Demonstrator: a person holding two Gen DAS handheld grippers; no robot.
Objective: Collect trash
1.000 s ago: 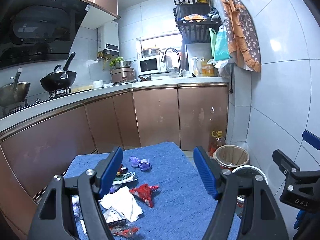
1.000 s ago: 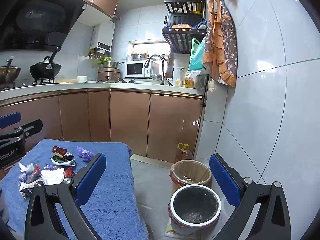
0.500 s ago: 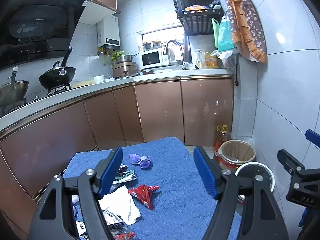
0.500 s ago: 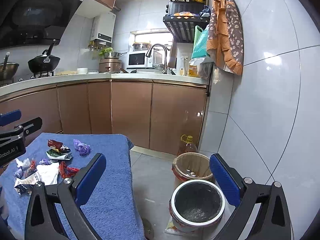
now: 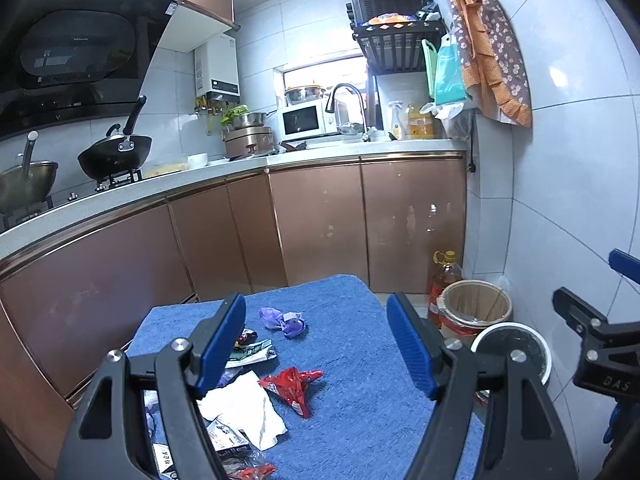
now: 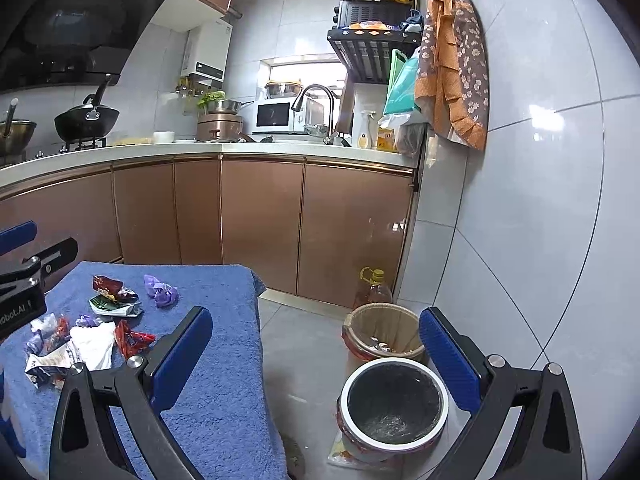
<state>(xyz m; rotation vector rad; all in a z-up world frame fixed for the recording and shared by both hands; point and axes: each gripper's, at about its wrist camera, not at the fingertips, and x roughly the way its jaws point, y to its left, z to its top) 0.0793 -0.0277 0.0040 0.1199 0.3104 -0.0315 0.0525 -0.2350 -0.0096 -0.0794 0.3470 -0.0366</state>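
Observation:
Trash lies on a blue towel-covered table (image 5: 360, 400): a red wrapper (image 5: 294, 388), a white tissue (image 5: 248, 408), a purple wrapper (image 5: 286, 320) and several printed packets (image 5: 248, 354). The same pile shows in the right wrist view (image 6: 96, 332). My left gripper (image 5: 316, 344) is open and empty above the table, over the trash. My right gripper (image 6: 316, 356) is open and empty, hovering right of the table above the floor, with a black-lined, white-rimmed bin (image 6: 394, 404) between its fingers and a brown-lined bin (image 6: 382, 332) just behind.
Brown kitchen cabinets (image 5: 320, 220) run behind the table. An oil bottle (image 6: 372, 286) stands by the white tiled wall (image 6: 540, 240) on the right. The two bins also show in the left wrist view (image 5: 508, 344). Grey floor (image 6: 300, 340) lies between table and bins.
Both grippers have risen and drawn back a little, so the table and bins sit lower in view. Nothing was picked up; both grippers stay open.

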